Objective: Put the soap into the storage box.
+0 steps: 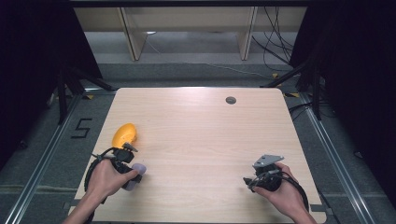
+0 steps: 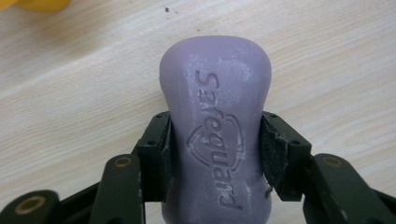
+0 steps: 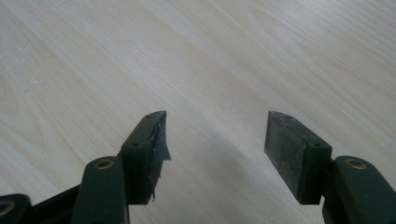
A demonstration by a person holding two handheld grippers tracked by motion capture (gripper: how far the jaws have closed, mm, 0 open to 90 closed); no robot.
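A purple bar of soap (image 2: 215,121) with an embossed brand mark lies between the jaws of my left gripper (image 2: 215,154), whose pads press on both its sides. In the high view the soap (image 1: 137,175) pokes out of the left gripper (image 1: 132,173) at the table's near left. A yellow rounded object (image 1: 124,135) lies on the table just beyond that gripper, and its edge (image 2: 35,4) shows at the top left of the left gripper view. My right gripper (image 3: 215,140) stands open over bare wood, with nothing between its pads. It sits at the near right (image 1: 250,182).
The light wooden table (image 1: 201,135) has a small round grommet (image 1: 230,100) near its far edge. Beyond the table are wooden furniture legs, cables on the floor and dark stands at both sides.
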